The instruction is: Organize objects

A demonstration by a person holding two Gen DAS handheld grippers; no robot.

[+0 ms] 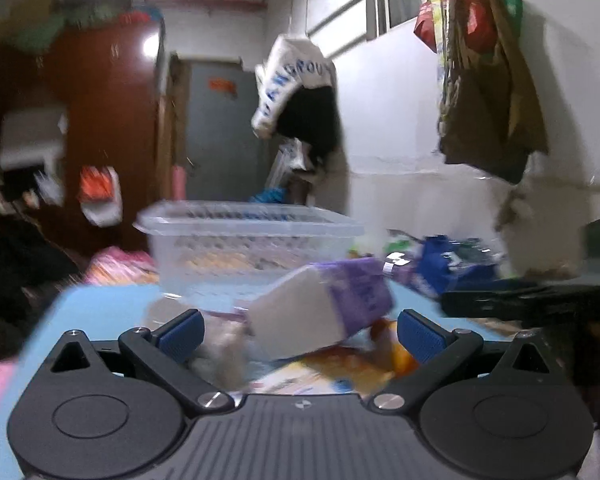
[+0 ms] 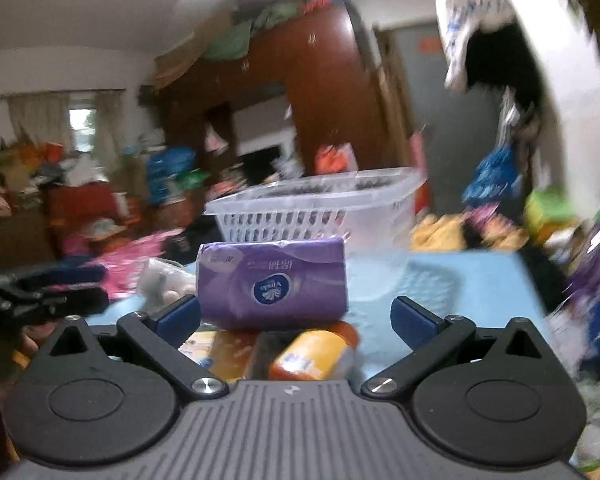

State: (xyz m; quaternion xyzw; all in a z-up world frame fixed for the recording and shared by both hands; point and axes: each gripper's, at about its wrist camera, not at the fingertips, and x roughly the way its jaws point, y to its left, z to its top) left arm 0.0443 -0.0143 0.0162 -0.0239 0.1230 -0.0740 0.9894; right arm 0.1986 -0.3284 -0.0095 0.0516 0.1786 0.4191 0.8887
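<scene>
Hand-held gripper on the left [image 1: 300,330]: jaws spread wide, blue ribbed pads [image 1: 182,334] empty, pinching nothing. Hand-held gripper on the right [image 2: 296,318]: likewise spread, nothing between its blue pads [image 2: 180,320].

Nearest, low between the jaws: orange bottle [image 2: 314,354] lying on its side, smooth rounded plastic with a glossy label, beside a flat yellow-orange packet [image 2: 216,354] of shiny printed film. Both down on the light blue counter [image 2: 472,280], matte and smooth.

Resting on top of those two, slightly tilted: purple tissue pack [image 2: 274,280], a soft rectangular block in crinkled plastic wrap with a round blue logo; from the left view, same tissue pack [image 1: 320,308] showing its white end face and purple side. To its left, a clear crumpled bag [image 2: 164,280] with pale lumps inside; contents too blurred to name.

Just behind: clear plastic basket [image 2: 320,216], rigid, rectangular, slotted walls and a flared rim, standing upright on the counter. Seemingly empty, though blur and translucent walls leave that unsure.

Judged progress: barely started. Nothing gripped, no item clearly inside the basket, tissue pack, bottle, packet and bag all left to move, presumably into the basket.

Farther off: heaps of cloth and bags, a dark red-brown wardrobe [image 2: 320,92] with a polished face, a grey door [image 1: 224,128], a white lettered bag [image 1: 292,80] hanging from a cord.
</scene>
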